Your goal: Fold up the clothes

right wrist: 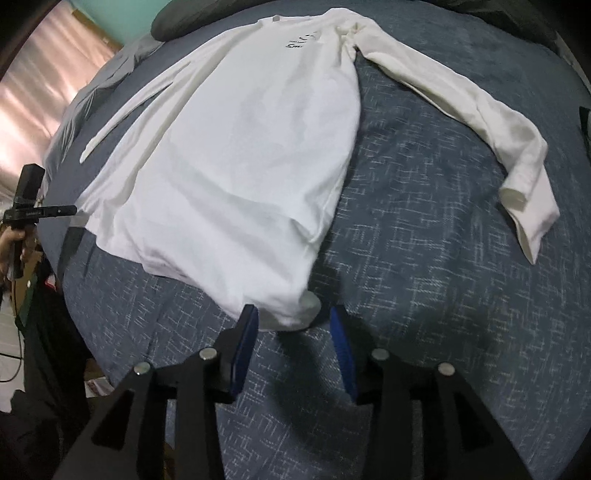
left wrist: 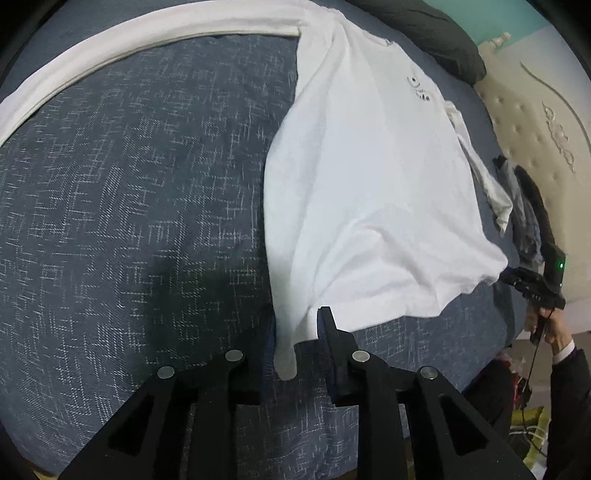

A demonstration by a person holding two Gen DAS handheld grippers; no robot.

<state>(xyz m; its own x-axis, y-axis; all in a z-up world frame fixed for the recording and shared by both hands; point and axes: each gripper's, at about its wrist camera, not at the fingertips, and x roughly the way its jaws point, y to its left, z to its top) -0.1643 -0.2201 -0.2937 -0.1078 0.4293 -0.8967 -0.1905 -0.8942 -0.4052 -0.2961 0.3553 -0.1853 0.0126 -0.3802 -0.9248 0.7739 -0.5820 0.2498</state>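
A white long-sleeved shirt (left wrist: 369, 184) lies front up on a blue bedspread (left wrist: 129, 203), with a small dark print near the chest. One sleeve (left wrist: 110, 62) stretches out to the side. My left gripper (left wrist: 298, 326) is open, and one bottom hem corner lies between its fingers. In the right wrist view the same shirt (right wrist: 240, 147) spreads away from me, with one sleeve (right wrist: 480, 110) bent down on the right. My right gripper (right wrist: 293, 319) is wide open around the other hem corner, its blue pads (right wrist: 243, 343) on either side of the cloth.
A dark pillow (left wrist: 436, 33) lies beyond the collar. A cream padded mattress side (left wrist: 546, 129) and a heap of dark clothes (left wrist: 528, 221) stand past the bed's edge. A hand (left wrist: 550, 328) holds the other gripper there. A pink curtain (right wrist: 44, 92) hangs at the left.
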